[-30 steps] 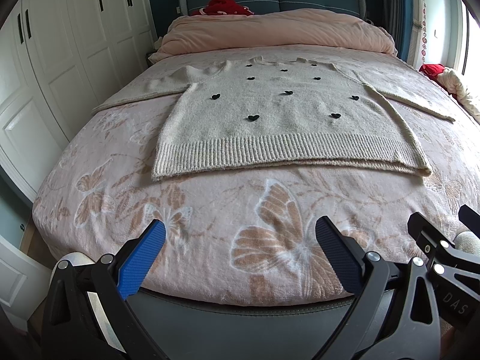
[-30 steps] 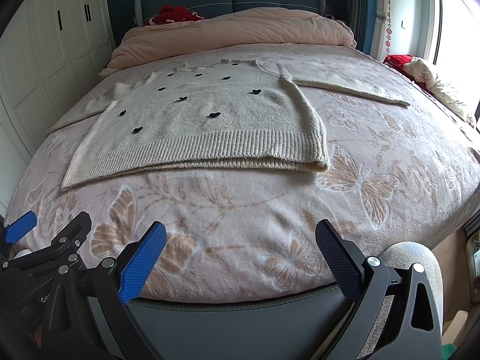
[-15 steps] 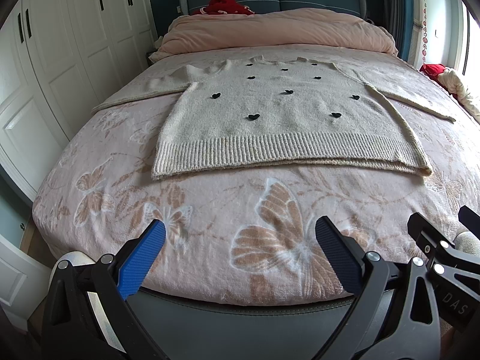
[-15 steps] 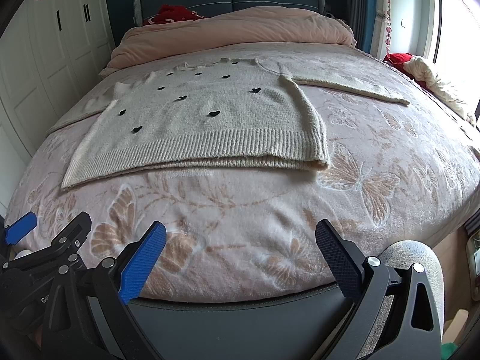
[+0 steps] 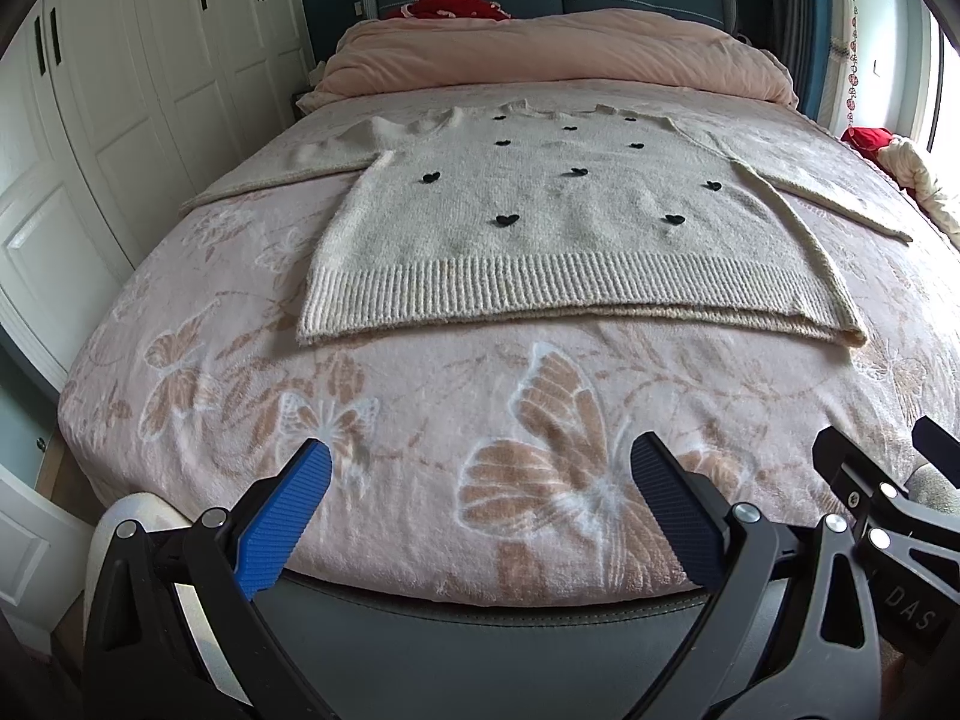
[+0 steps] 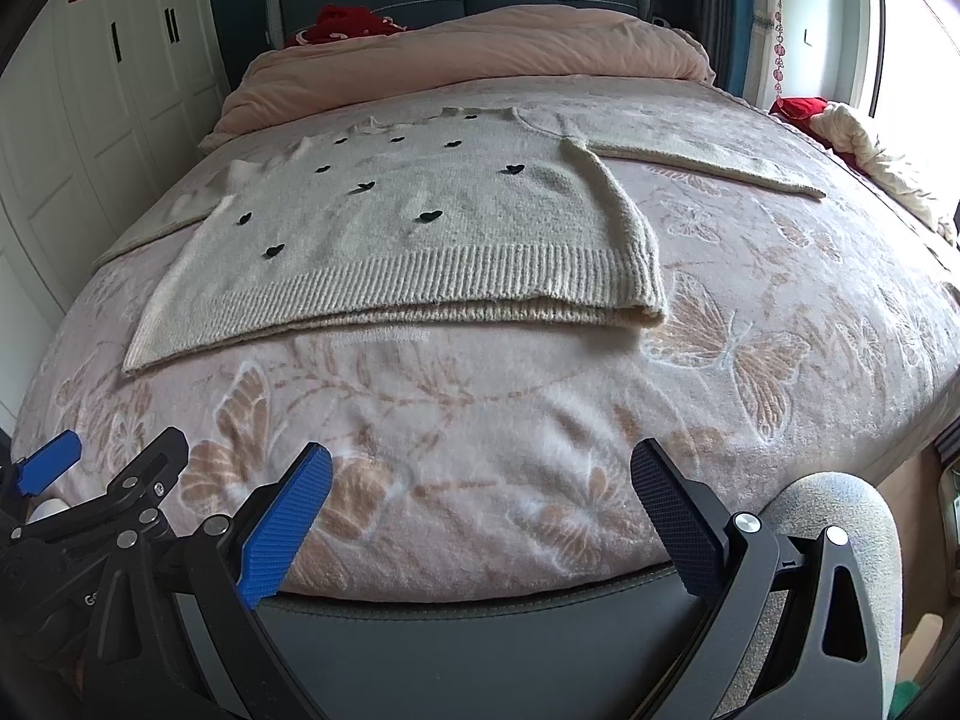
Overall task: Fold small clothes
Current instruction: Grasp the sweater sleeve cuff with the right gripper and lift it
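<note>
Left gripper (image 5: pixel 480 507), right gripper (image 6: pixel 480 507) — black frames, silver screws, ribbed pads — one blue, one black

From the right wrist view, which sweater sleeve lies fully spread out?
The sleeve on the window side: it stretches flat across the blanket. The wardrobe-side sleeve looks bunched near the shoulder.

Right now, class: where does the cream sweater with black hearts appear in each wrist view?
Left wrist: the sweater lies flat at upper centre, hem toward the camera.
Right wrist: the sweater sits upper left of centre, hem corner at mid-right.
Shared landmark: the folded pink duvet beyond it.
</note>
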{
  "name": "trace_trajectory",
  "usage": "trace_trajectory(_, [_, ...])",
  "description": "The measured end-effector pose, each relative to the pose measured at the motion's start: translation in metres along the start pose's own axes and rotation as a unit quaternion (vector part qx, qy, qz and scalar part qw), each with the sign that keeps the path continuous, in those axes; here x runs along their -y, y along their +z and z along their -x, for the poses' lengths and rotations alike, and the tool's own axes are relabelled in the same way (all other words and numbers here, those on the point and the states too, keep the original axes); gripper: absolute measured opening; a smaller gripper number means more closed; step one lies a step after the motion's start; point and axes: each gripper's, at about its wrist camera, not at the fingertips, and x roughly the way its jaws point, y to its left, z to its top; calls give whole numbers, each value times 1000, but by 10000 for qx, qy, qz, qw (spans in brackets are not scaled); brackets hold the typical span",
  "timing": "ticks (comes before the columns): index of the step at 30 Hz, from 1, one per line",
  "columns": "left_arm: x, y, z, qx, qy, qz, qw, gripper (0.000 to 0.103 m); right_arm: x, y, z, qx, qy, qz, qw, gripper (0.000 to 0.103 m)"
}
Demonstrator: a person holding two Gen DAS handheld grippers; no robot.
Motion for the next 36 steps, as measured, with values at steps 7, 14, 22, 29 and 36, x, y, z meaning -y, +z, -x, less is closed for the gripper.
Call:
trace_trajectory(7, [-9, 15, -14, 38, -122, 213, 9997, 98, 25, 27, -22, 4, 316, -185, 9993, 98])
trace_trajectory(14, [-26, 87, -45, 229, -71, 559, 9981, 98, 167, 145, -89, 296, -102, -1329, 9906, 98])
trace_trajectory(22, [-11, 144, -95, 300, 42, 454, 9985, 98, 325, 264, -187, 473, -1210, -2117, 9687, 96])
trace_trajectory(29, [-2, 158, -131, 174, 2, 401, 9990, 98, 397, 288, -252, 89, -1512, -2889, 9453, 86])
trace_trajectory(36, [-7, 162, -149, 103, -30, 386, 9992, 98, 394, 301, -261, 423, -828, -3612, 9278, 12])
